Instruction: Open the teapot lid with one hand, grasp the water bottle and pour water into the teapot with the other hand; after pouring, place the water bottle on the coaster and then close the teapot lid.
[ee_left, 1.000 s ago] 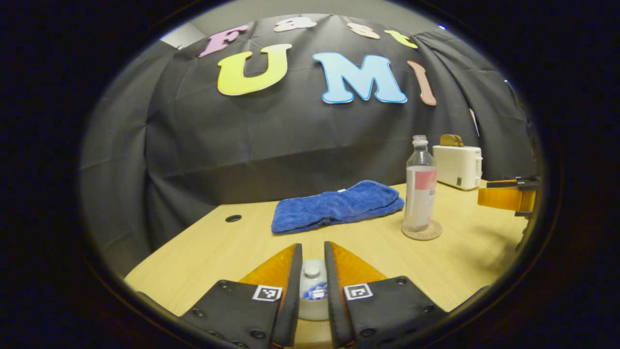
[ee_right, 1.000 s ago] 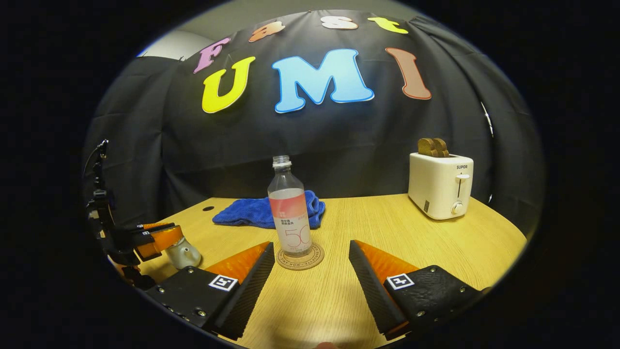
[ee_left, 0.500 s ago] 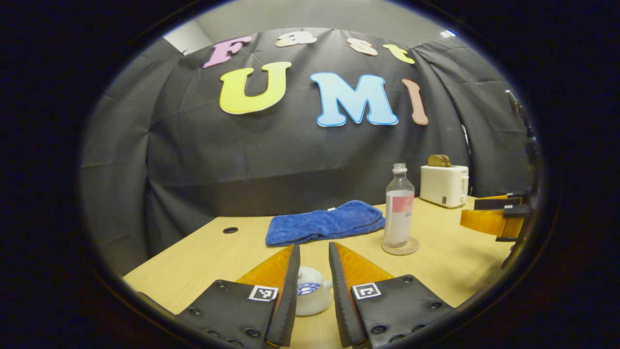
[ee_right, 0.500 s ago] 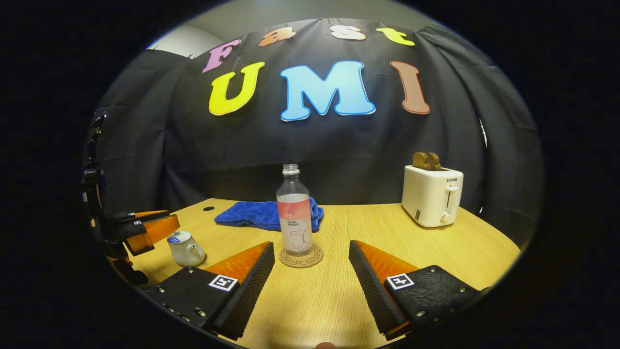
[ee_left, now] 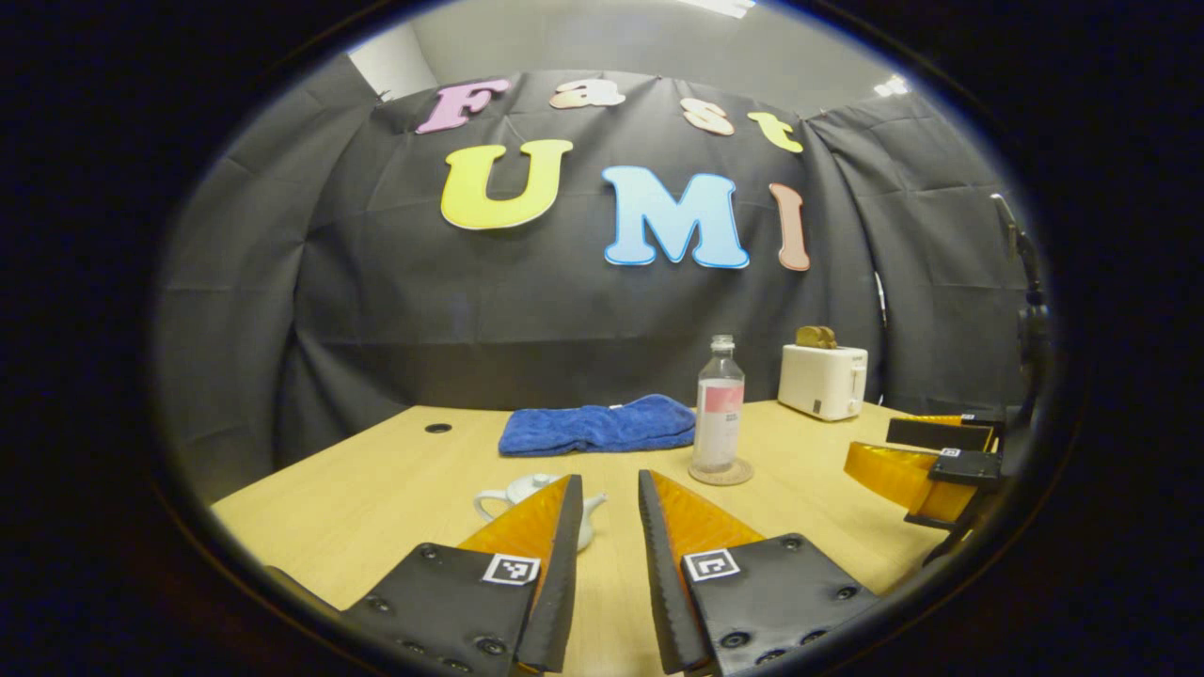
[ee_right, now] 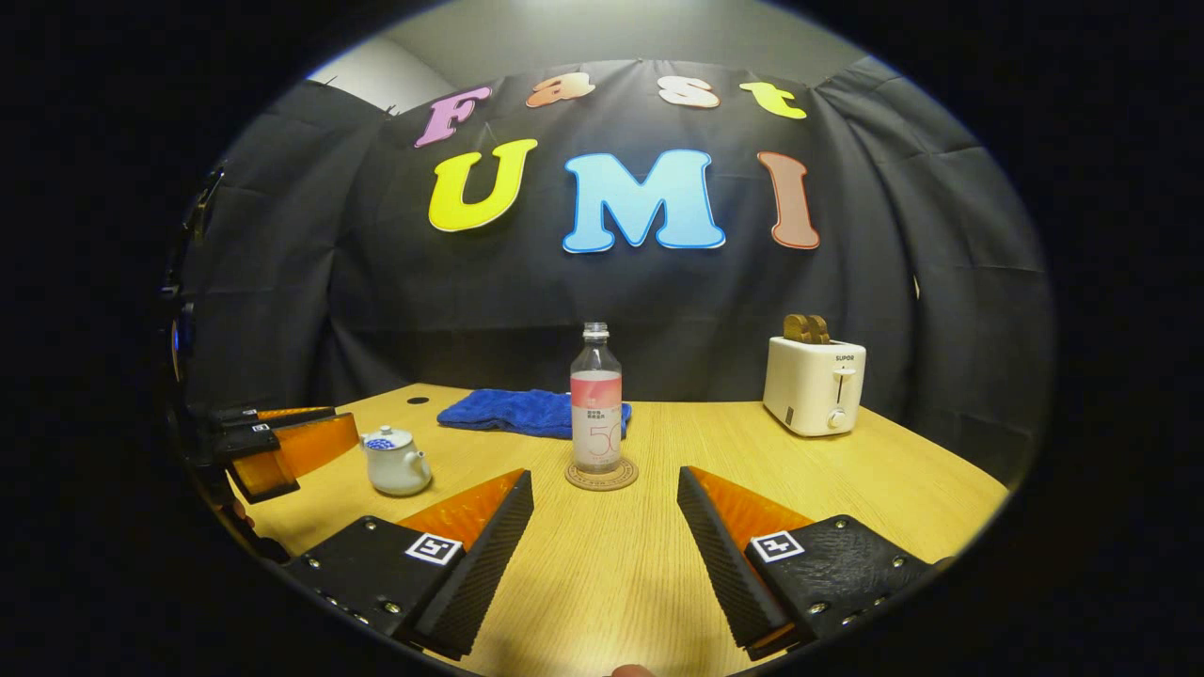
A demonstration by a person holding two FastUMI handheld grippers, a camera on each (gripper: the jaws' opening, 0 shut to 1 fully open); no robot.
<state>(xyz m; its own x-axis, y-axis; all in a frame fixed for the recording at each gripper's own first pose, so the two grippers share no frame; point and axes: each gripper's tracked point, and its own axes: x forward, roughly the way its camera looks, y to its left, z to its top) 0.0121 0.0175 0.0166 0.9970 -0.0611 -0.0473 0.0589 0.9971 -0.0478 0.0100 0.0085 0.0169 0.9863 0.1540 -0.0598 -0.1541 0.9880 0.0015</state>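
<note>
The teapot (ee_right: 396,462) stands on the wooden table (ee_right: 847,470) toward its left side in the right gripper view, upright, its lid (ee_right: 387,438) seated on top and its spout turned to the right. In the left gripper view the teapot (ee_left: 513,493) sits just beyond the left gripper (ee_left: 606,481), partly hidden behind one finger, with the handle showing to the left and the spout tip to the right; the fingers do not touch it. That gripper's jaws stand a narrow gap apart with nothing between them, so it is nearly closed and empty. In the right gripper view the left gripper (ee_right: 310,438) hangs just left of the teapot, apart from it.

The water bottle (ee_right: 596,412) stands upright on the round coaster (ee_right: 601,475) near the middle of the table, uncapped. The right gripper (ee_right: 605,475) has its jaws spread wide and empty, on the near side of the coaster and apart from the bottle. In the left gripper view the water bottle (ee_left: 719,408) and coaster (ee_left: 720,472) lie to the right of the teapot, and the right gripper (ee_left: 917,456) shows near the table's right edge.

A folded blue towel (ee_right: 513,412) lies toward the far edge behind the bottle. A white toaster (ee_right: 815,385) holding bread slices (ee_right: 806,328) stands near the far right corner.
</note>
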